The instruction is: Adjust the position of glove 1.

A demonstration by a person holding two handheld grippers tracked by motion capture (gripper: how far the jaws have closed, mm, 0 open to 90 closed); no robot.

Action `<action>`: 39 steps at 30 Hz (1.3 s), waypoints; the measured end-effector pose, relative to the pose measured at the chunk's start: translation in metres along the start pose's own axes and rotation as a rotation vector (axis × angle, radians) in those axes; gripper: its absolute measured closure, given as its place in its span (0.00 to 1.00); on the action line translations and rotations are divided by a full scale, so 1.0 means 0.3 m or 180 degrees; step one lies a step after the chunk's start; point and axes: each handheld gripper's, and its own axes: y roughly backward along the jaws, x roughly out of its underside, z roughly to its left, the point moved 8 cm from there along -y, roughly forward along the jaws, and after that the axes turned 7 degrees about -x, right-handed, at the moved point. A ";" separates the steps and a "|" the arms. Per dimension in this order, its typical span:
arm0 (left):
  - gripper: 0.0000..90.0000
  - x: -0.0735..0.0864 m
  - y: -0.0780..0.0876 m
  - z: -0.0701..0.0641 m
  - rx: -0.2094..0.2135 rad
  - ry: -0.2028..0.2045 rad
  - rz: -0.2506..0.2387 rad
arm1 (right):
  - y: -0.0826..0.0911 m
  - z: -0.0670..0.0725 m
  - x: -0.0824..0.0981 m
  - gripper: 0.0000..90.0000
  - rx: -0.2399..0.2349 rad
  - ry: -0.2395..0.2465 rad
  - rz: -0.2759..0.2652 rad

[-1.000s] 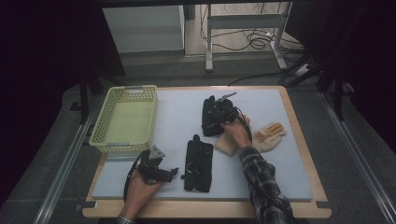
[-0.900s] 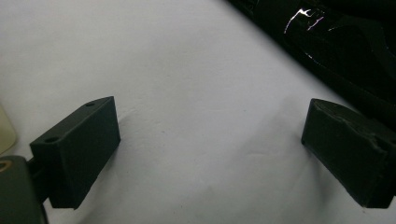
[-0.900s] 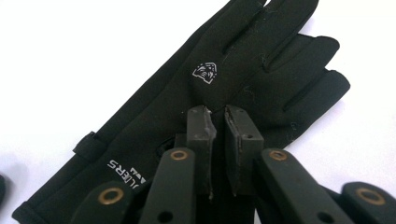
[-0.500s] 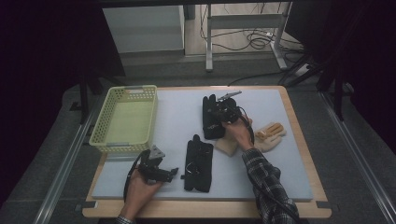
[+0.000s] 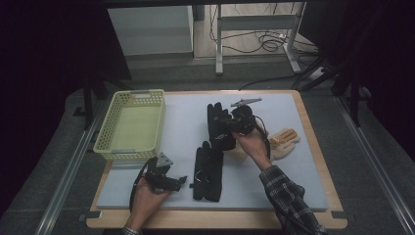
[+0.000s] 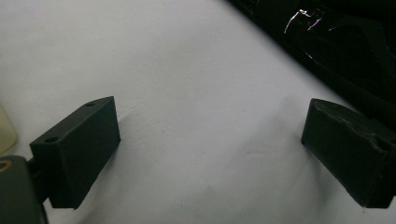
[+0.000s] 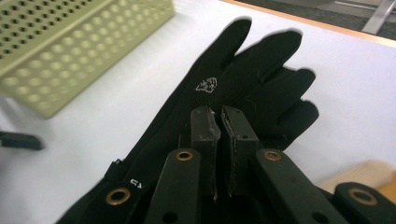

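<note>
1. The right gripper (image 5: 234, 125) was clenched on a black fabric glove with a small white logo (image 5: 219, 126). In the right gripper view its two pads pressed together on the glove's cloth (image 7: 219, 126), after closing further a moment before.
2. This held glove (image 7: 233, 88) lay with its fingers spread toward the far side of the table, over the pale grey mat (image 5: 186, 122).
3. A second black glove (image 5: 207, 171) lay flat on the mat, nearer to the person and just beside the left gripper (image 5: 182, 180).
4. The left gripper was released: its jaws stood wide apart above the bare mat (image 6: 196, 93), with nothing between them. A part of the second black glove (image 6: 345, 42) was in the upper right corner of the left gripper view.
5. A pale yellow plastic basket with many holes (image 5: 113, 127) stood on the left part of the mat, well apart from the held glove.
6. A tan glove (image 5: 284, 142) lay to the right of the right hand, partly hidden behind it.
</note>
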 end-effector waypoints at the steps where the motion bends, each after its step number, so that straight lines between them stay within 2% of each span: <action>1: 0.05 0.000 0.000 -0.001 -0.0001 0.0009 -0.0004 | 0.008 0.018 0.007 0.93 -0.0022 0.0007 -0.0025; 5: 0.05 0.000 0.000 0.001 -0.0004 -0.0008 0.0002 | 0.032 0.087 0.051 0.95 -0.0107 0.0026 -0.0053; 9: 0.05 -0.001 -0.001 0.000 -0.0004 0.0007 -0.0008 | 0.046 0.147 0.106 0.96 -0.0167 0.0111 -0.0035; 15: 0.05 -0.002 -0.001 -0.001 -0.0006 0.0017 -0.0015 | 0.075 0.226 0.161 0.96 -0.0276 0.0091 -0.0099; 18: 0.05 -0.002 -0.001 -0.001 -0.0006 0.0018 -0.0016 | 0.086 0.266 0.181 0.96 -0.0285 0.0098 -0.0118; 22: 0.05 -0.002 -0.001 -0.002 -0.0005 0.0027 -0.0020 | 0.081 0.319 0.223 0.96 -0.0311 0.0108 -0.0095; 23: 0.05 -0.002 -0.002 -0.001 -0.0009 0.0021 -0.0022 | 0.065 0.339 0.259 0.96 -0.0326 0.0147 -0.0042; 24: 0.05 -0.002 -0.001 -0.001 -0.0007 0.0023 -0.0019 | 0.065 0.339 0.259 0.96 -0.0326 0.0147 -0.0042; 25: 0.05 -0.002 -0.001 -0.002 -0.0005 0.0025 -0.0017 | 0.041 0.348 0.301 0.92 -0.0346 0.0244 0.0079; 27: 0.05 -0.001 0.000 -0.001 -0.0004 0.0013 -0.0007 | 0.036 0.348 0.316 0.90 -0.0356 0.0290 0.0133; 29: 0.05 -0.001 -0.001 -0.002 -0.0004 0.0028 -0.0015 | 0.036 0.337 0.325 0.82 -0.0372 0.0422 0.0211; 32: 0.05 -0.002 -0.001 -0.001 -0.0007 0.0023 -0.0017 | 0.050 0.325 0.318 0.78 -0.0515 0.0596 0.0332; 37: 0.05 -0.002 -0.001 -0.001 -0.0005 0.0020 -0.0016 | 0.035 0.336 0.330 0.67 -0.0695 0.1055 0.0596; 39: 0.05 -0.001 -0.001 -0.002 -0.0004 0.0027 -0.0015 | 0.013 0.336 0.339 0.62 -0.0708 0.1253 0.0722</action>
